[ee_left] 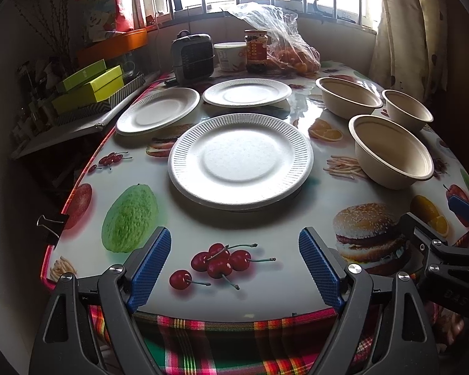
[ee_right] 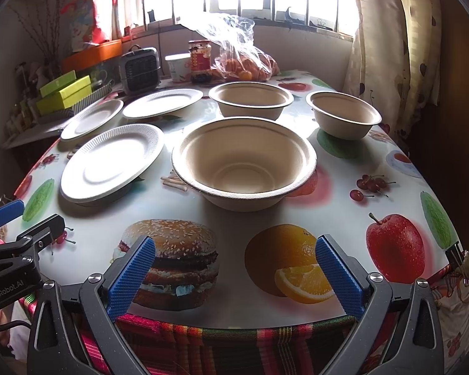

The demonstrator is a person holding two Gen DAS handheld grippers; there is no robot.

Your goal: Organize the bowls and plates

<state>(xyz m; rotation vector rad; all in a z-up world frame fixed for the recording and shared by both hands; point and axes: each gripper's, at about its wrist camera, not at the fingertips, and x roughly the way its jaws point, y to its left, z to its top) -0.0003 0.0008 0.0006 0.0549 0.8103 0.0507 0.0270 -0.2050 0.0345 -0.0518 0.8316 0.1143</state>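
Three white paper plates lie on the fruit-print table: a near one (ee_left: 240, 159) (ee_right: 112, 162), a far-left one (ee_left: 158, 110) (ee_right: 92, 118) and a far-middle one (ee_left: 247, 91) (ee_right: 162, 102). Three beige bowls stand to their right: near (ee_left: 392, 150) (ee_right: 244, 159), far (ee_left: 348, 97) (ee_right: 251, 98) and far-right (ee_left: 407, 110) (ee_right: 343, 114). My left gripper (ee_left: 234, 265) is open and empty at the table's front edge, facing the near plate. My right gripper (ee_right: 234, 275) is open and empty, facing the near bowl; it also shows in the left wrist view (ee_left: 453, 234).
At the back stand a small heater (ee_left: 192, 57), a white tub (ee_left: 231, 55), a jar (ee_left: 255, 50) and a plastic bag of oranges (ee_left: 292, 54). Green boxes (ee_left: 90, 89) sit on a shelf left of the table. A binder clip (ee_left: 51, 223) grips the left table edge. A curtain (ee_right: 387, 47) hangs at right.
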